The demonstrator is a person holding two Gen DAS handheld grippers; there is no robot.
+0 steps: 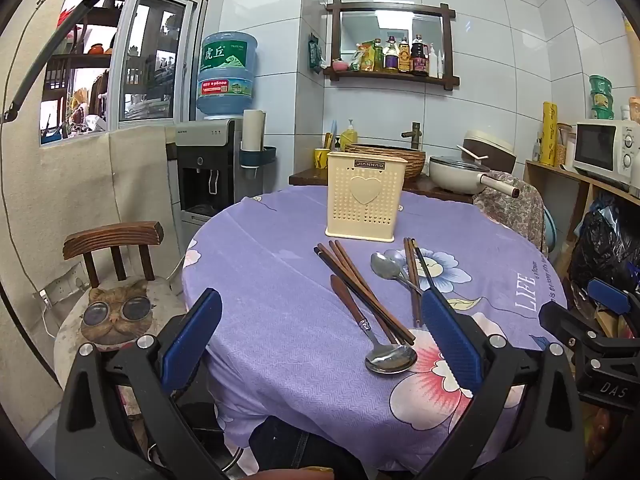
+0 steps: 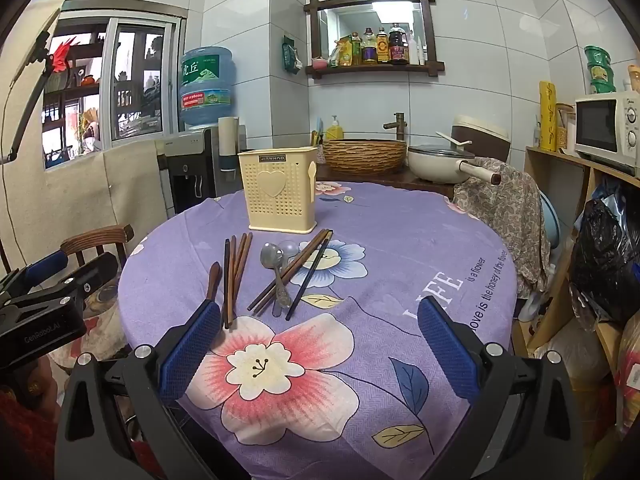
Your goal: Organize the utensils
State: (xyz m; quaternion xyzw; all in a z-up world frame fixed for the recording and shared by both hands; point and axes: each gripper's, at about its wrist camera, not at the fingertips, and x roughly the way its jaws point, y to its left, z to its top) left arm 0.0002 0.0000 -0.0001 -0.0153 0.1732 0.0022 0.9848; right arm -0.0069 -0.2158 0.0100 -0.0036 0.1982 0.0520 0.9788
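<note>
In the left wrist view, the left gripper (image 1: pixel 320 336) stood wide open over the near edge of the table (image 1: pixel 260 280) and held nothing. A wood-handled spoon (image 1: pixel 372 330) and the chopsticks (image 1: pixel 360 290) lay between its fingers, untouched. The holder (image 1: pixel 366 196) stood upright behind them.

In the right wrist view, the right gripper (image 2: pixel 316 340) was also wide open and empty. The utensils lay ahead of it, two metal spoons (image 2: pixel 276 268) among them, in front of the holder.

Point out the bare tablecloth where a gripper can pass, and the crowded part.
Bare: right of the dark chopsticks toward the lettering, and left of the holder. Crowded: the middle strip before the holder, where chopsticks and spoons overlap.
</note>
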